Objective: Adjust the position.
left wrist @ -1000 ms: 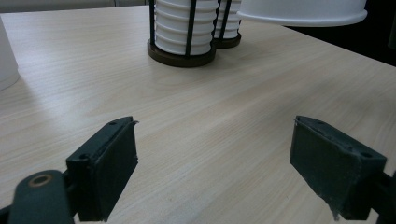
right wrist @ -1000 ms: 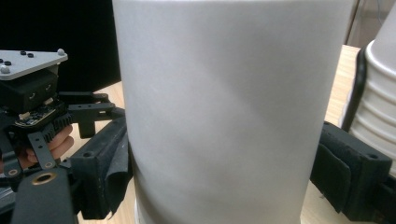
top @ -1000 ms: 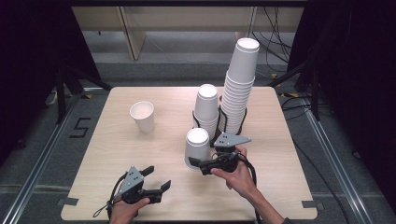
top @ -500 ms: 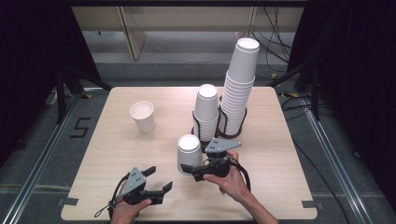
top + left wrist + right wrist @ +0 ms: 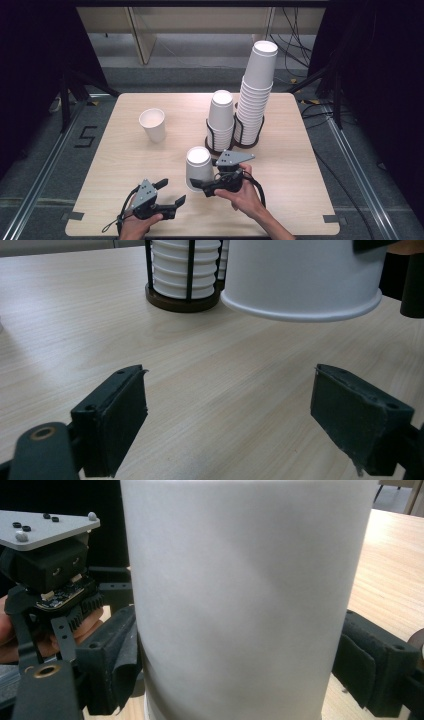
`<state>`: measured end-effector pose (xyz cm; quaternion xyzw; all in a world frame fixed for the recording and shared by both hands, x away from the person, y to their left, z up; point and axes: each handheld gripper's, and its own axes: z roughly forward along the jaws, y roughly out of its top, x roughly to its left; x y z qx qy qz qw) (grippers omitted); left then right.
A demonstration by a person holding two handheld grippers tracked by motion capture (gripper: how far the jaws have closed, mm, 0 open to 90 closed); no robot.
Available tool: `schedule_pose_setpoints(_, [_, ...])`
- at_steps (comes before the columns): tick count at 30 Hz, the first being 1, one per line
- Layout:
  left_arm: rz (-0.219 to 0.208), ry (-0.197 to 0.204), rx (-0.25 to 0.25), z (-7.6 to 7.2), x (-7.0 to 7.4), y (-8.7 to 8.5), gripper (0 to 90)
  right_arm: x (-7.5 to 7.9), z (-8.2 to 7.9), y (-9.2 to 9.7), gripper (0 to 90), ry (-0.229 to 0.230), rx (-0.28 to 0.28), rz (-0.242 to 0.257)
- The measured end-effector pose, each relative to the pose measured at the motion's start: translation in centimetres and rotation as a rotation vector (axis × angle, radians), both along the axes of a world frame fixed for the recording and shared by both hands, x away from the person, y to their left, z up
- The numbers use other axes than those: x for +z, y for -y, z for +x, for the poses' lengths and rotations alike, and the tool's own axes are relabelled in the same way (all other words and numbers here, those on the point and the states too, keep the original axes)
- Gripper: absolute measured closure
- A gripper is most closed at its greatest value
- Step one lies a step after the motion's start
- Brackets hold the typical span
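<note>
Cup [image 5: 199, 167]: upside down, lifted just off the desk [image 5: 300, 170], near the front.
Right tongs [image 5: 197, 185]: clamped on its wall (to carry it).
Left tongs [image 5: 170, 192]: spread, empty, waiting just beside.
Stacks [image 5: 257, 95]: racked behind.

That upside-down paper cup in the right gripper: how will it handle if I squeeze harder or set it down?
The paper cup looks thin-walled, so a harder squeeze from the right gripper would probably dent it. It seems very light, likely easy to knock over. Set rim-down on the table, it should stand fairly steady.
</note>
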<state>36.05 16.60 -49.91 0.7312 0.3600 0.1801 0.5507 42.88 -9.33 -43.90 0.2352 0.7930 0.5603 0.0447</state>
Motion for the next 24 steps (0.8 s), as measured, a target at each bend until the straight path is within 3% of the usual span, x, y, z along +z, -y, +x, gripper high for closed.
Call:
schedule_pose_setpoints(11, [0.012,0.008,0.002,-0.4,0.2,0.8,14.4,0.0,-0.1,-0.3,15.5,-0.002,-0.01,-0.004])
schedule_pose_setpoints(12, [0.004,0.025,0.003,-0.3,0.2,1.3,14.4,-0.2,0.1,-0.5,15.5,0.011,0.004,0.014])
schedule_pose_setpoints(14, [0.012,0.022,0.0,-0.4,0.3,1.6,14.4,-0.2,0.1,-0.6,15.5,0.006,0.0,0.019])
schedule_pose_setpoints(20, [-0.036,0.029,-0.022,-0.9,0.6,2.9,14.4,-0.4,-0.1,-1.1,15.5,0.015,-0.003,0.011])
schedule_pose_setpoints(24, [-0.077,0.037,0.002,-1.0,0.9,3.0,14.4,-0.6,-0.3,-1.5,15.5,0.016,0.014,0.017])
